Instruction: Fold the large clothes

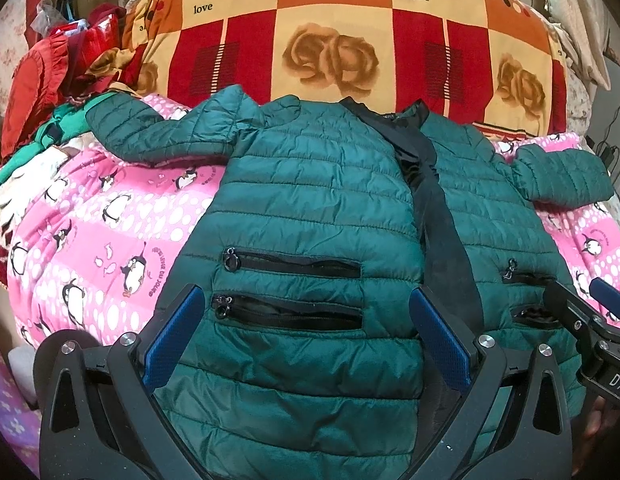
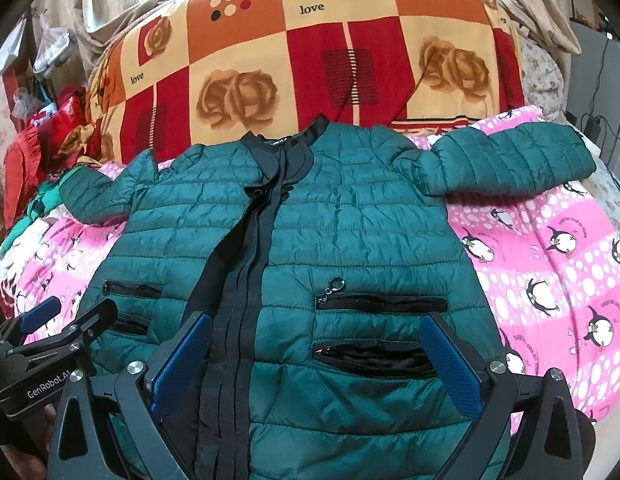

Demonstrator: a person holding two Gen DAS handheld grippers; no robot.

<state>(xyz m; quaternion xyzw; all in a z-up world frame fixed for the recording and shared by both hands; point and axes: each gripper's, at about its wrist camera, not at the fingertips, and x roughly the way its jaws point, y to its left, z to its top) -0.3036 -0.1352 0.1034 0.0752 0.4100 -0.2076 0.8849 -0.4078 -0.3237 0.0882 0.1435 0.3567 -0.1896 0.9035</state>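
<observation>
Jacket [image 1: 310,208] lies flat, front up, on pink blanket [image 1: 121,240], sleeves spread, collar toward rose quilt [image 1: 334,40]. My left gripper [image 1: 305,332] hovers over lower left panel, jaws wide, nothing held. My right gripper [image 2: 316,364] over right panel pockets [image 2: 380,304], jaws wide, empty.

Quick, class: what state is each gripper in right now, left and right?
Left gripper: open, holding nothing, above the green jacket.
Right gripper: open, holding nothing, above the same jacket.
</observation>
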